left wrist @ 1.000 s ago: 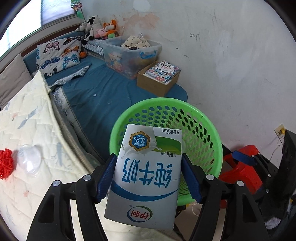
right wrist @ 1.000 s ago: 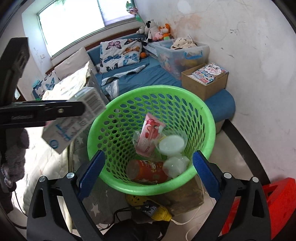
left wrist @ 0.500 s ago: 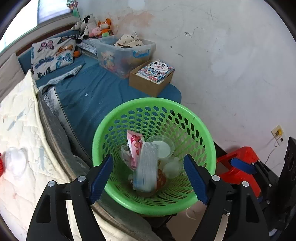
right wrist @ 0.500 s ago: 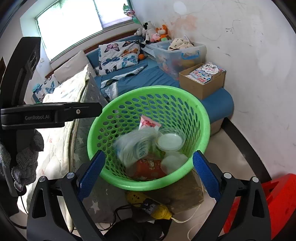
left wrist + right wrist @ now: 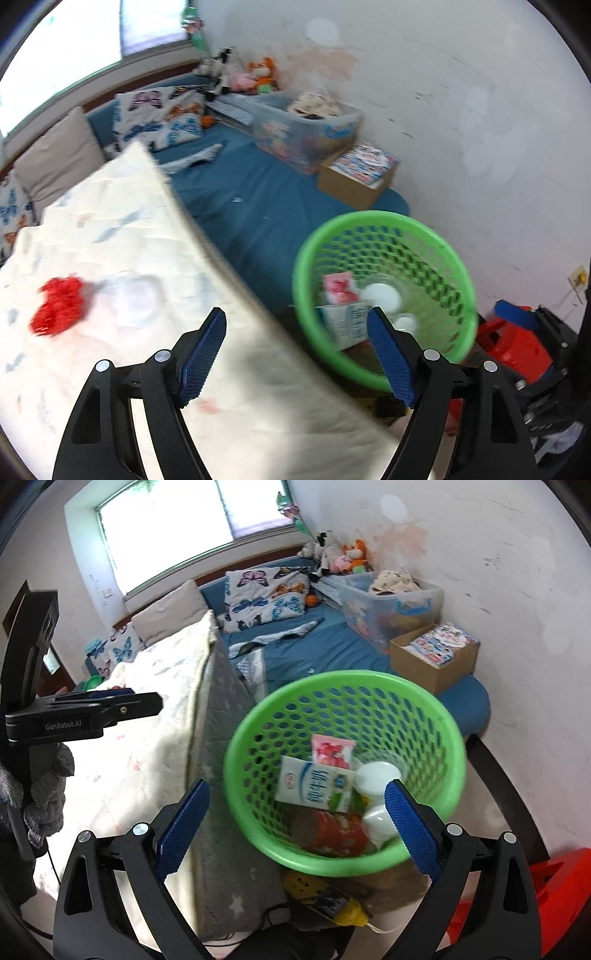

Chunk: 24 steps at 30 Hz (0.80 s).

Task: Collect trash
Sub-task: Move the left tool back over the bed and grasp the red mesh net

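Observation:
A green perforated basket [image 5: 424, 701] stands beside the bed; it also shows in the left wrist view [image 5: 436, 236]. In it lie a white milk carton [image 5: 314, 784], a pink packet [image 5: 332, 751], a red can [image 5: 328, 830] and white plastic cups [image 5: 376, 775]. My left gripper [image 5: 295, 350] is open and empty over the cream quilt [image 5: 129, 229], left of the basket. On the quilt lie a red crumpled thing [image 5: 59, 304] and a clear plastic cup [image 5: 135, 299]. My right gripper [image 5: 295, 825] is open and empty, above the basket's near rim.
A blue mattress [image 5: 314, 653] carries butterfly pillows [image 5: 266, 594], a clear storage bin [image 5: 391, 602] and a cardboard box of books [image 5: 436, 653]. A red stool [image 5: 517, 343] and a yellow power strip [image 5: 325, 901] are on the floor. The white wall is at right.
My left gripper opened and dropped the milk carton into the basket, then swung left over the quilt. The right gripper stayed open near the basket.

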Each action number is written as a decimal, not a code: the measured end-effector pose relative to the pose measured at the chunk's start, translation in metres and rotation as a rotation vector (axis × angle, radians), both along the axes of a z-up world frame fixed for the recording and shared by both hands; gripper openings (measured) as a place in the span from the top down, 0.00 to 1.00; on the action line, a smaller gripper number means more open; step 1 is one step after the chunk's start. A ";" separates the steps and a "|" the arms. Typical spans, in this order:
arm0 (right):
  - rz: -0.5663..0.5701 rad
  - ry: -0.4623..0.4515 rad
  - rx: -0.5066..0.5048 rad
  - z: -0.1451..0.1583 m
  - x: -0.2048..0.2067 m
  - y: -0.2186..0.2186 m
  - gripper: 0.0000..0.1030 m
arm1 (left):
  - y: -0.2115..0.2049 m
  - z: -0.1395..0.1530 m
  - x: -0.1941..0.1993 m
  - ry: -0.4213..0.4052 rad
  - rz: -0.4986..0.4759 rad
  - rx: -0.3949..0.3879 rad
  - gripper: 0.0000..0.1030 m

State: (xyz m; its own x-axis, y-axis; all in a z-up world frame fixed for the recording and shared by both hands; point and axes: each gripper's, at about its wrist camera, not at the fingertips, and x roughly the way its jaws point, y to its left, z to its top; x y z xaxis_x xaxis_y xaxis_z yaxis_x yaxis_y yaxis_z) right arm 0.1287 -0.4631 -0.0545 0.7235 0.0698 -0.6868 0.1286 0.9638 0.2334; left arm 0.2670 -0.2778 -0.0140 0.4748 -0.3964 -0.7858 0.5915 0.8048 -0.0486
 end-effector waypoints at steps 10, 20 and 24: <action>0.102 0.000 0.006 0.010 0.037 0.050 0.08 | 0.094 -0.002 0.041 -0.075 0.212 0.092 0.27; 0.190 0.014 0.024 0.013 0.063 0.098 0.08 | 0.150 -0.018 0.102 -0.088 0.366 0.136 0.26; 0.209 0.025 0.030 0.011 0.074 0.110 0.08 | 0.158 -0.029 0.120 -0.058 0.372 0.109 0.22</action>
